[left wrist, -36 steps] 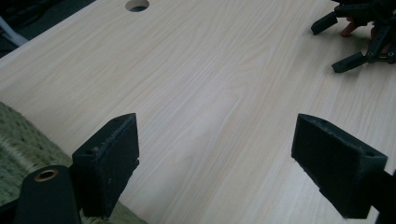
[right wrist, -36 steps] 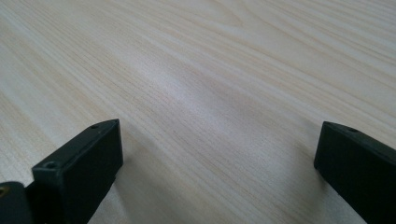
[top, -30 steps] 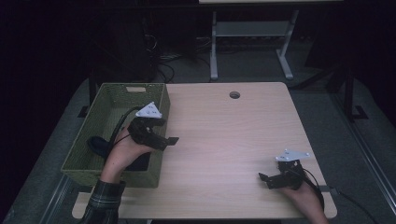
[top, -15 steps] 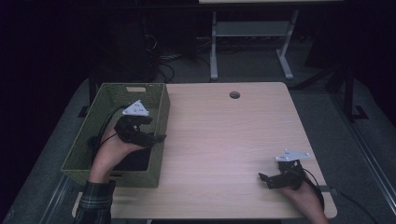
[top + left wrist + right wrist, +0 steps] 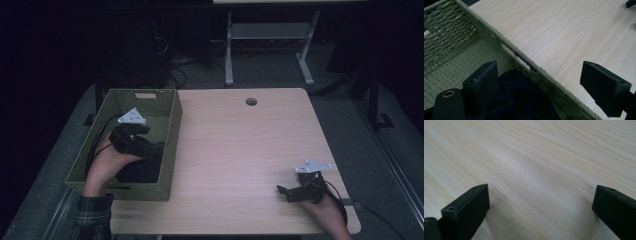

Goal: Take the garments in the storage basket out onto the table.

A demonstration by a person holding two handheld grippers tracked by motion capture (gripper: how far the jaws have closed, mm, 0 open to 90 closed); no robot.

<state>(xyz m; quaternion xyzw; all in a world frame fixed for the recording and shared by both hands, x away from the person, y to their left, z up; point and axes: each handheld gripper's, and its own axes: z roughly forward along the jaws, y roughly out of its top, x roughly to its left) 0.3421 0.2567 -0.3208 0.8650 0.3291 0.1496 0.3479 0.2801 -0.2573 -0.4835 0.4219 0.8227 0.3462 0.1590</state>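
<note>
A green woven basket (image 5: 170, 131) stands on the left side of the wooden table (image 5: 240, 145). A dark navy cloth (image 5: 142, 170) lies in its near end, also seen in the left gripper view as dark folds (image 5: 521, 102). My left gripper (image 5: 155, 146) hovers over the basket's right wall (image 5: 529, 66), open, one jaw inside above the cloth and one over the table. Nothing is between its jaws. My right gripper (image 5: 285, 192) rests low at the table's near right, open and empty, its jaws spread over bare wood (image 5: 541, 177).
A round cable hole (image 5: 251, 102) sits near the table's far edge. Beyond the table stands a white metal frame (image 5: 270, 45) on a dark floor with cables (image 5: 175, 70). The basket has a handle slot (image 5: 519, 57) in its wall.
My left gripper has moved left and toward the far side, from over the table beside the basket to above the basket's right wall. The right gripper has stayed put.
</note>
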